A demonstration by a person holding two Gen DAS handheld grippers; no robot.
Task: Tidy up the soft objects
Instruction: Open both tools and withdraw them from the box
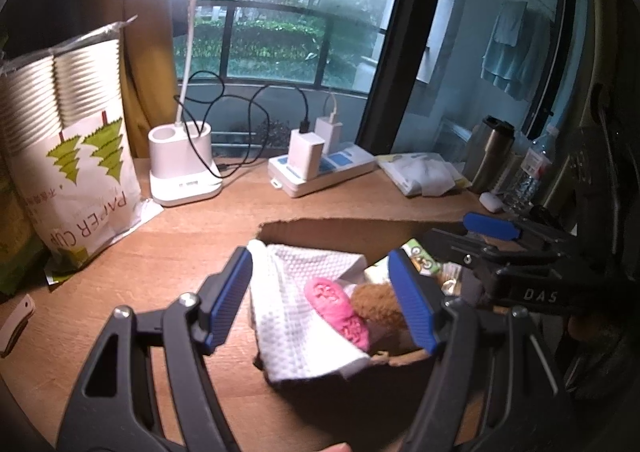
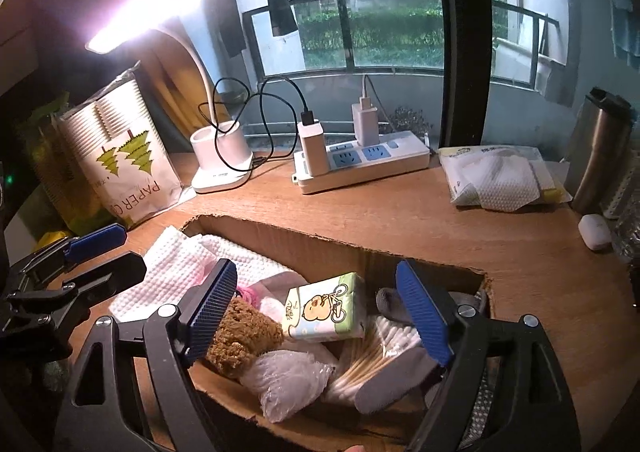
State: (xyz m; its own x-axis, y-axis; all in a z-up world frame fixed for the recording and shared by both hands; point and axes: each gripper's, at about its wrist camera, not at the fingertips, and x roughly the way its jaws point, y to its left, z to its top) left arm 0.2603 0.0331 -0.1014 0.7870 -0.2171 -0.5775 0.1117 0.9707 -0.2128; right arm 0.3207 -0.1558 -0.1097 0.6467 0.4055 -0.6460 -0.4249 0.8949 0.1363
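Cardboard box (image 2: 320,248) beneath both parted, down-tilted grippers

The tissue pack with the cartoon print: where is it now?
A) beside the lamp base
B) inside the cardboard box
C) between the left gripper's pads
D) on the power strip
B: the tissue pack lies inside the cardboard box, on the cotton swabs and beside the brown sponge.

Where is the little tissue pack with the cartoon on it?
The tissue pack lies in the cardboard box, seen in the right wrist view, between the brown sponge on its left and the cotton swabs on its right.
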